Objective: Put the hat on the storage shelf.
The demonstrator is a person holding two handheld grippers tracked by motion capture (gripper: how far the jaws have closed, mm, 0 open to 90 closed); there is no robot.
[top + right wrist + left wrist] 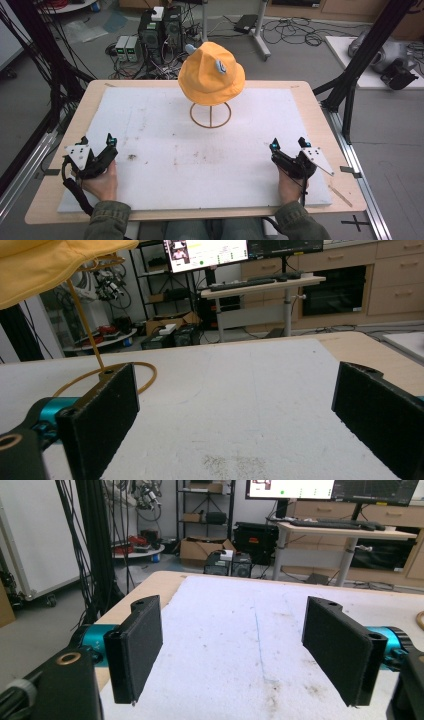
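1. Left gripper is held at the near left of the white mat; jaws are spread wide, nothing between them. In the left gripper view, bare mat is seen between the pads.
2. Right gripper is held at the near right, jaws likewise spread and empty.
3. Yellow hat is perched on a wire stand at the far middle of the mat, well apart from both grippers.
4. Step judged: start position, approach not yet made.
5. Next move: both grippers to be brought forward and up to the brim, so the hat can be lifted clear without the light stand being tipped.
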